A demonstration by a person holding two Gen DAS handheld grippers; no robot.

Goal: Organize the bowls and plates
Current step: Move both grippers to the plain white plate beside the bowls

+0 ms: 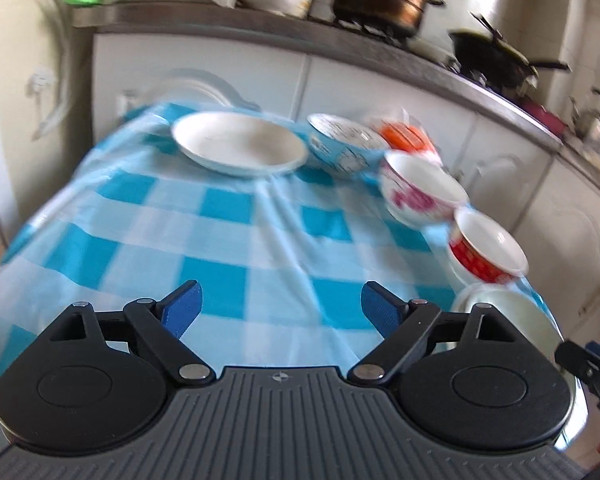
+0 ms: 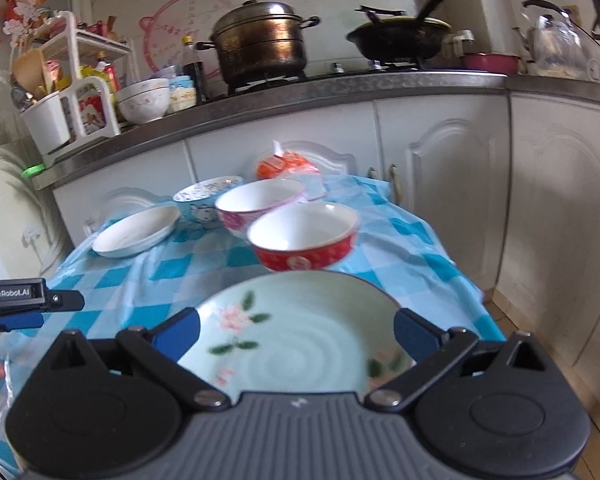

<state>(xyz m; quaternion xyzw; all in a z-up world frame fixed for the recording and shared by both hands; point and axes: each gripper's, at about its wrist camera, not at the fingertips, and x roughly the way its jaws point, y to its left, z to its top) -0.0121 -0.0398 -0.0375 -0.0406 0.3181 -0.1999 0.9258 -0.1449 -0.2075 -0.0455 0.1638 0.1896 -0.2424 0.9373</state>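
On the blue checked tablecloth (image 1: 228, 248) stand a white plate (image 1: 240, 144) (image 2: 136, 230), a blue patterned bowl (image 1: 344, 144) (image 2: 204, 198), a pink flowered bowl (image 1: 420, 188) (image 2: 256, 206), a red bowl (image 1: 484, 248) (image 2: 304, 238) and a pale green flowered plate (image 2: 300, 332) (image 1: 512, 316). My left gripper (image 1: 280, 308) is open and empty over the cloth. My right gripper (image 2: 296, 334) is open just above the green plate, fingers apart over its near part.
An orange packet (image 2: 280, 166) lies behind the bowls. Behind the table run white cabinets (image 2: 440, 168) and a counter with a steamer pot (image 2: 260, 40), a wok (image 2: 396, 36), stacked bowls (image 2: 144, 100) and a rack. The left gripper shows at the right view's left edge (image 2: 28, 304).
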